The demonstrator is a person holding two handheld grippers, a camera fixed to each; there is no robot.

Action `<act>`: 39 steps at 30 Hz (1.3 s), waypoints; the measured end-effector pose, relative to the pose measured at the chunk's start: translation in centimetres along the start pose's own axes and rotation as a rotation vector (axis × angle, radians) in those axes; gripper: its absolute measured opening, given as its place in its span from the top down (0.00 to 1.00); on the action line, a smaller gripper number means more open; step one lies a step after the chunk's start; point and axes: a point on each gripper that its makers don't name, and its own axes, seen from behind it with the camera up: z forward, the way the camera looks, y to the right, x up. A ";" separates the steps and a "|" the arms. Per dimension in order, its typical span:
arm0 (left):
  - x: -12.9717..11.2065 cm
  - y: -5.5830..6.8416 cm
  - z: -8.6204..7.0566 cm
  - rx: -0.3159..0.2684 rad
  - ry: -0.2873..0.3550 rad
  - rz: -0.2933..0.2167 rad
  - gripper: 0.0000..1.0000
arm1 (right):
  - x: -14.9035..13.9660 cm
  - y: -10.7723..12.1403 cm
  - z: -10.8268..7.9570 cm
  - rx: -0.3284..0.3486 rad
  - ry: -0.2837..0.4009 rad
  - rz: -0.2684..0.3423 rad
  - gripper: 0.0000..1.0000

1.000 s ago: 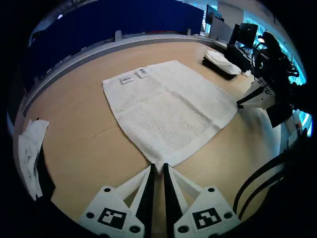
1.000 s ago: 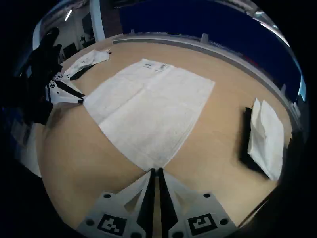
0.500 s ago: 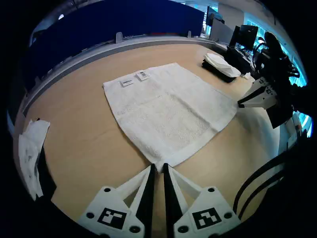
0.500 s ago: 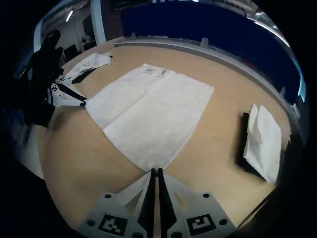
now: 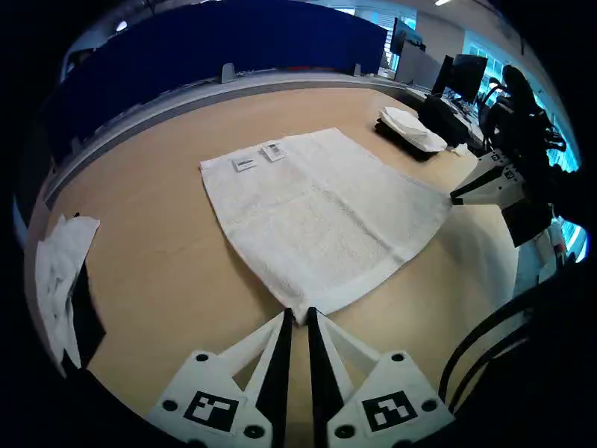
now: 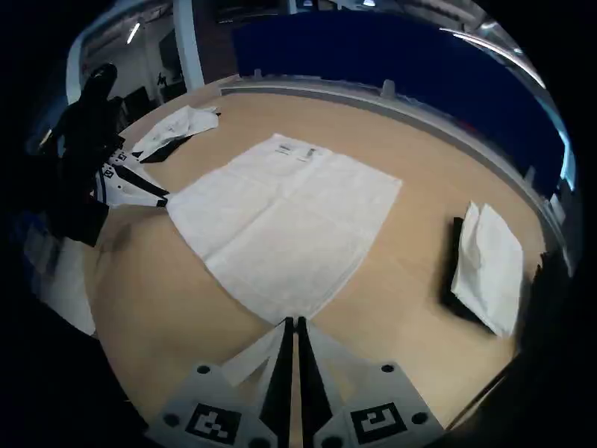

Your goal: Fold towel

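A wide wooden desk (image 5: 164, 246) is carrying everything, and a blue partition (image 5: 224, 37) is running along its far edge. The white towel (image 5: 321, 209) is lying spread open in a single layer near the middle of the desk, turned so that one corner is pointing at each camera.

In the left gripper view, the left hand-held gripper (image 5: 298, 328) is sitting low at the desk's near edge. Its fingers are reaching forward, drawn almost together and pinching the towel's nearest corner between their tips. The right hand-held gripper (image 6: 292, 332) is doing the same in the right gripper view, with its fingers closed on the neighbouring corner of the towel. Each one is also appearing farther off in the other's view, angled down at its corner, with a dark shape behind it that is too blurred to make out as a hand. The towel edge between the two corners is stretching across the desk between them.

One pile of white cloth (image 5: 410, 128) is resting on something dark towards the desk's far right corner, and another (image 5: 60, 276) is lying at its left edge. Two small tags (image 5: 257, 157) are lying on the towel beside its far edge.
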 end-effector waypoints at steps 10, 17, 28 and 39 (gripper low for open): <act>-2.7 3.2 -2.0 -0.030 -0.029 -0.030 0.85 | -2.5 -2.2 -1.7 0.014 -0.028 0.033 0.96; -4.3 4.6 -3.5 -0.042 -0.040 -0.031 0.85 | -3.9 -3.6 -2.9 0.023 -0.039 0.052 0.96; -4.6 5.2 -4.1 -0.045 -0.031 -0.027 0.85 | -3.8 -4.8 -3.5 0.028 -0.025 0.054 0.96; -2.8 4.9 -5.0 -0.058 0.001 -0.035 0.85 | -1.9 -4.5 -4.2 0.023 0.014 0.055 0.97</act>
